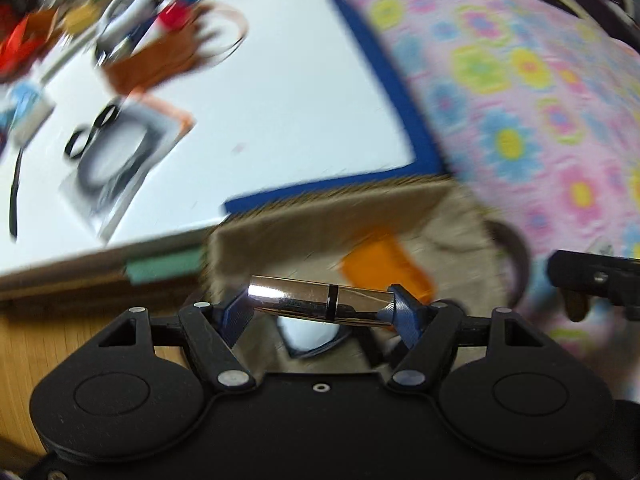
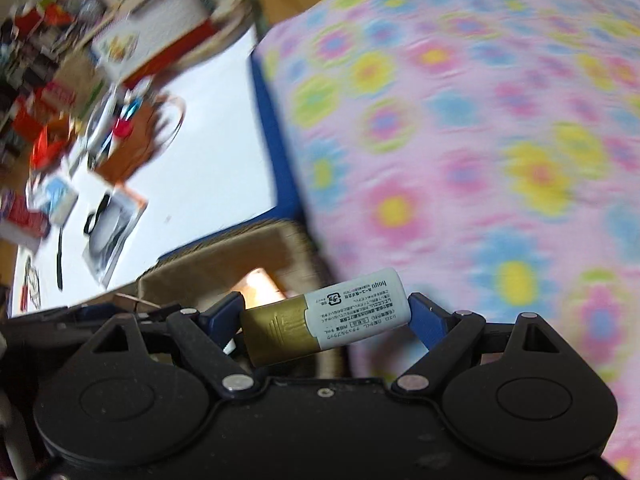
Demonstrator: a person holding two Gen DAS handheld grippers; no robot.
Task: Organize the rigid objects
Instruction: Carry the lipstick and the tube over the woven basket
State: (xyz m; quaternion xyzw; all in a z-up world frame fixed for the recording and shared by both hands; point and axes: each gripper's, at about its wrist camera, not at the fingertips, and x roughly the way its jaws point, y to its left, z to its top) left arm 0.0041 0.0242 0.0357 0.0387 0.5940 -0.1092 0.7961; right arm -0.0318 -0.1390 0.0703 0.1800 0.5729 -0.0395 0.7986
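My left gripper is shut on a shiny chrome tube with a black band, held crosswise over a tan fabric basket. An orange item and a pale round object lie inside the basket. My right gripper is shut on a gold and white labelled tube, held crosswise above the same basket. Part of the right gripper shows at the right edge of the left wrist view.
A white board with a blue border carries a black cable in a packet, a brown pouch and cluttered boxes. A pink flowered cloth fills the right side. Wooden floor lies below. Both views are motion-blurred.
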